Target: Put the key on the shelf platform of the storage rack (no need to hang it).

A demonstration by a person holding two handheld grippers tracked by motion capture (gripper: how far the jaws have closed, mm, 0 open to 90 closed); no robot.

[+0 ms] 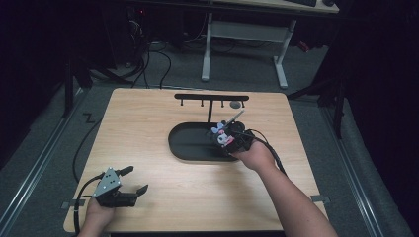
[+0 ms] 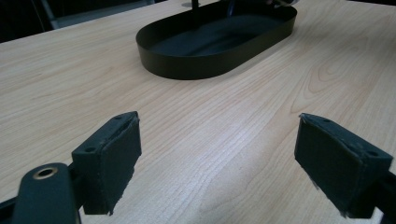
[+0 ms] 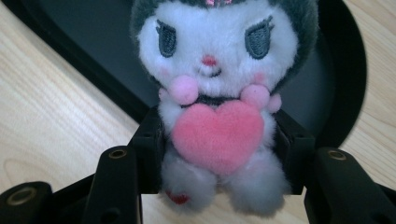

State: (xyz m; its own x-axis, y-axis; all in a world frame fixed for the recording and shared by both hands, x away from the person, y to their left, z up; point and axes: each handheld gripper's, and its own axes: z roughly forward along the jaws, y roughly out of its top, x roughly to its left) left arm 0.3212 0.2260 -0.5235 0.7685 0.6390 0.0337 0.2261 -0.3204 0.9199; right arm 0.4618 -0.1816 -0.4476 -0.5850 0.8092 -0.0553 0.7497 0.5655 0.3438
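Pale wooden tabletop (image 1: 148, 128) is filling the high view; the right gripper (image 1: 228, 138), right of centre, is holding a small white-and-grey plush toy with a pink heart (image 1: 223, 136) over the right end of the black oval metal tray (image 1: 188, 143). The left gripper (image 1: 132, 183) is resting at lower left, jaws gaping.

Left gripper view: both pads (image 2: 112, 158) are standing wide apart over bare wood, tray (image 2: 187, 65) at upper centre.

Right gripper view: jaws are clamping the plush toy (image 3: 217, 135) at its body, centre frame, tray rim (image 3: 345, 79) behind.

A square light-wood-grain table top (image 1: 148, 123) is set on a grey carpeted floor (image 1: 237, 74). A black oval metal tray (image 1: 190, 143) with a low upright wall is placed directly on the table, slightly right of centre. A black T-shaped hook rack (image 1: 211, 98) is seen rising at the tray's far side.
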